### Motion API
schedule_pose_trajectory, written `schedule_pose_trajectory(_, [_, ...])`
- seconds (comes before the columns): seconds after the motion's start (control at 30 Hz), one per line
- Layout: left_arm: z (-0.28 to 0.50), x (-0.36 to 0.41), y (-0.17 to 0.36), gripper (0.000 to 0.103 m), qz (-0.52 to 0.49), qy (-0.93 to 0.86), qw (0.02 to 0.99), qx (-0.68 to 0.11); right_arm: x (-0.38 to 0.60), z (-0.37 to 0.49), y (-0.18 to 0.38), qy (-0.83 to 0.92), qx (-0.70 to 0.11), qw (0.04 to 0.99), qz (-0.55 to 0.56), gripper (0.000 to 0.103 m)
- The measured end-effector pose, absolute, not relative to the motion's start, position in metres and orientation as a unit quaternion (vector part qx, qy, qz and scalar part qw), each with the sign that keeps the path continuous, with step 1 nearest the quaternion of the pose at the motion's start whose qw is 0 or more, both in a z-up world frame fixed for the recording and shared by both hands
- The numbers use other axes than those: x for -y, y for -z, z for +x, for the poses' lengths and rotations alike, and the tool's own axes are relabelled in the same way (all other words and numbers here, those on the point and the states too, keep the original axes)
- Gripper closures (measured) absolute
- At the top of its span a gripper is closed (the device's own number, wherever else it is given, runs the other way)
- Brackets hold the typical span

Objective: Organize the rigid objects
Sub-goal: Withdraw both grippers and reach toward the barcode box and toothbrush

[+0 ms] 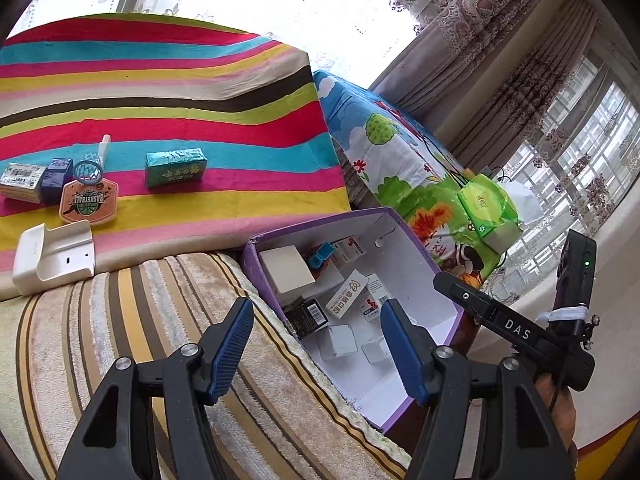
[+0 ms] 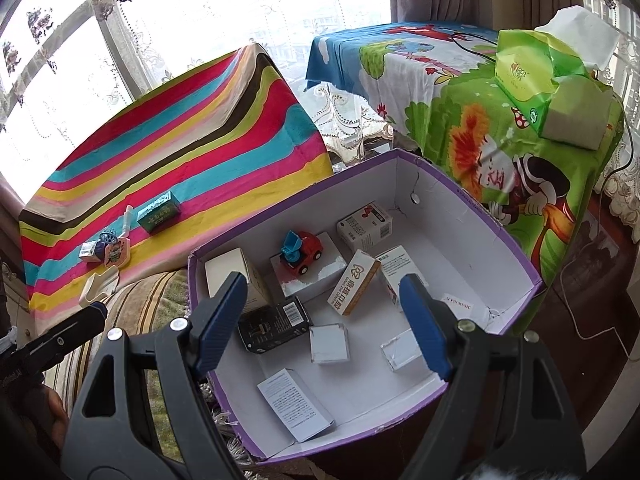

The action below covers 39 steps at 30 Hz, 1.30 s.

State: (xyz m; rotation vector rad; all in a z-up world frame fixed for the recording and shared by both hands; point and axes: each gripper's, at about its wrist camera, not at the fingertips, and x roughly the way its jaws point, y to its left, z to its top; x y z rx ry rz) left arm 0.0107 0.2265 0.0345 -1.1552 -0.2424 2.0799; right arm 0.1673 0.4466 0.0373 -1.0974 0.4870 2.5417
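The purple box [image 2: 516,256] sits open between the striped surfaces and the cartoon-print cloth, and it serves, by my reading, as the collecting place: the rigid things already dropped in lie at odd angles on its white floor, which suits things released from above and not arranged. Both tools hang over it empty. The right tool [image 2: 324,324] is released, its blue pads spread wide above the box floor with nothing between them; the left tool [image 1: 316,344] is likewise released, poised over the near rim of the box and the striped towel [image 1: 120,344]. Inside the box I count nine small cartons and blocks in the right wrist view, among them a black carton [image 2: 274,326], an orange-and-white carton [image 2: 354,282] leaning on its edge, and one toy truck [image 2: 302,254] perched on a white block, making ten things in all. Still waiting on the striped blanket [image 1: 180,92] are five or six: one green packet [image 1: 176,168] lying apart, a tight cluster of a white carton [image 1: 22,182], a blue box [image 1: 56,178] and a basketball-hoop toy [image 1: 90,196], a white tube [image 1: 105,148] behind them, and one white holder [image 1: 54,256] at the blanket's near edge. One tissue pack [image 2: 536,68] stands on the cartoon-print cloth, probably not part of the sorting.
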Motion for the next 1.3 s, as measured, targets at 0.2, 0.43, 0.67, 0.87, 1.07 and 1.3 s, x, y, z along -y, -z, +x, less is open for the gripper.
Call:
schedule_pose_trajectory(0.2, [0.007,-0.219,-0.034,0.036,-0.451,-0.817,0.348,0.092,-0.439,0.162,-0.037,-0.893,-0.164,0.157,-0.389,0.022])
schedule_pose_trajectory(0.43, [0.000,-0.208,-0.032,0.036,-0.453,-0.828,0.319,0.087,-0.426,0.154,-0.032,-0.891,-0.161,0.141,-0.401,0.022])
schedule_pose_trajectory(0.67, [-0.010,-0.193,-0.030,0.036,-0.458,-0.833,0.295,0.092,-0.404,0.142,-0.030,-0.891,-0.143,0.116,-0.415,0.022])
schedule_pose_trajectory(0.87, [-0.018,-0.178,-0.026,0.036,-0.464,-0.833,0.282,0.103,-0.383,0.130,-0.027,-0.890,-0.127,0.094,-0.427,0.022])
schedule_pose_trajectory(1.07, [-0.036,-0.146,-0.024,0.036,-0.468,-0.837,0.252,0.129,-0.363,0.114,-0.023,-0.888,-0.110,0.073,-0.440,0.022])
schedule_pose_trajectory(1.3, [-0.076,-0.088,-0.021,0.036,-0.465,-0.853,0.182,0.148,-0.345,0.084,-0.022,-0.886,-0.101,0.051,-0.449,0.022])
